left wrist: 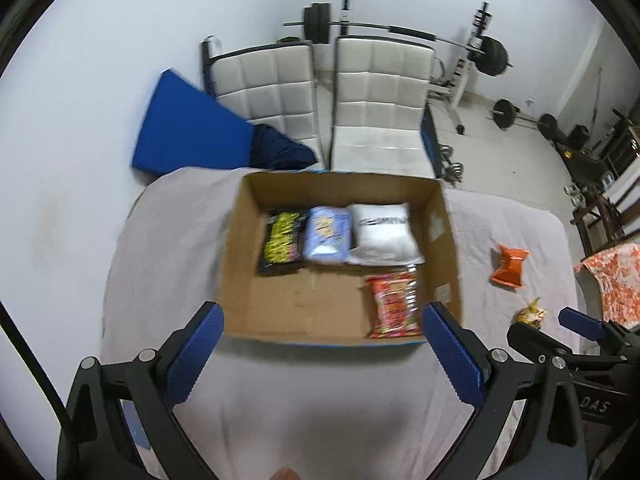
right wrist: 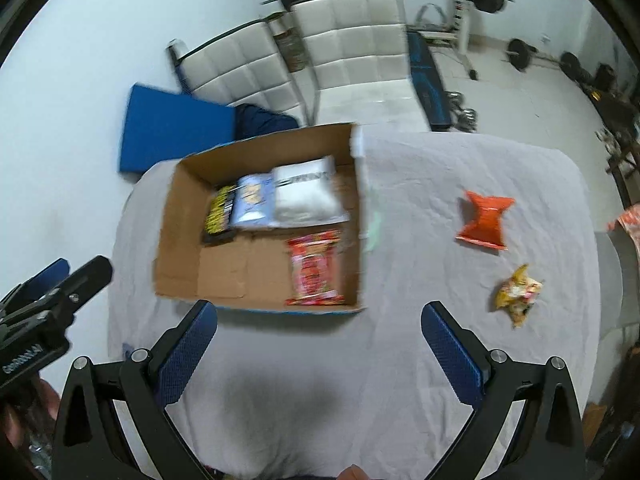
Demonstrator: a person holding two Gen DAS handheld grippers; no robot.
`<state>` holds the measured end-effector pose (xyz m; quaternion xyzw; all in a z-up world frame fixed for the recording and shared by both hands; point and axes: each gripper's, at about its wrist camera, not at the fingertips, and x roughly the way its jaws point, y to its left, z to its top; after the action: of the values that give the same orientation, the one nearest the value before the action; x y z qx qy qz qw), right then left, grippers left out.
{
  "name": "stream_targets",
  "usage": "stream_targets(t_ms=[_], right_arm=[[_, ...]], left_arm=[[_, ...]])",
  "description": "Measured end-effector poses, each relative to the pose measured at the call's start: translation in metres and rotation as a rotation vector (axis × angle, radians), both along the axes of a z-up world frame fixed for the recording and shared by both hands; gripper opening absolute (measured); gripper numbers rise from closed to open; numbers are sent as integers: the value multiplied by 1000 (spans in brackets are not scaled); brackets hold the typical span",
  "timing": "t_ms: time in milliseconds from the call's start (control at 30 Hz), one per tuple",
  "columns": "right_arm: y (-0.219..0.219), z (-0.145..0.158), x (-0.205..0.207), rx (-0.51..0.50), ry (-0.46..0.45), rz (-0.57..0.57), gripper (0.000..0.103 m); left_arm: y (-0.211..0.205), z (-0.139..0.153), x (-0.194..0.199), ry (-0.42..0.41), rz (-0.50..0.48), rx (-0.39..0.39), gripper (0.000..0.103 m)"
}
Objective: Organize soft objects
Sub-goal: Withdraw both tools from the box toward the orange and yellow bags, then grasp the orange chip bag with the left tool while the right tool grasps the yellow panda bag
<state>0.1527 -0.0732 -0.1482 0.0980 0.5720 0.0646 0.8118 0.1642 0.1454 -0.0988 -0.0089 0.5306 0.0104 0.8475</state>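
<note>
You get even, cool indoor light with soft shadows on the sheet (right wrist: 280, 400). Motion blur smears the cardboard box (right wrist: 180, 248), and fisheye bending curves your edges.

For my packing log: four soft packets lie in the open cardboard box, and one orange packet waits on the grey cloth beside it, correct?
Not quite: two packets wait on the grey cloth, the orange packet and a crumpled yellow packet, as the right wrist view shows. Four do lie in the open cardboard box.
</note>
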Motion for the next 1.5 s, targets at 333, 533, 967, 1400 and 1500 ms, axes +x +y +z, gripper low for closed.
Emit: stream_targets(t_ms=[333,533,967,1400,1500], right_arm=[[-182,-69,33,-71,132,-335,103],[-261,-159,44,-12,316,-466,103],[-277,-273,58,144,493,-482,68],[-343,-274,57,72,497,-517,65],[-347,-276,58,92,496,-518,69]], left_arm=[[-142,-31,66,47,-226,-17,102],[-210,-75,105,131,-245,-75,102],[-299,-176,145,360,-312,-30,102],[-360,-242,175,508,-378,-127,98],[-370,-256,174,535,-390,-120,81]])
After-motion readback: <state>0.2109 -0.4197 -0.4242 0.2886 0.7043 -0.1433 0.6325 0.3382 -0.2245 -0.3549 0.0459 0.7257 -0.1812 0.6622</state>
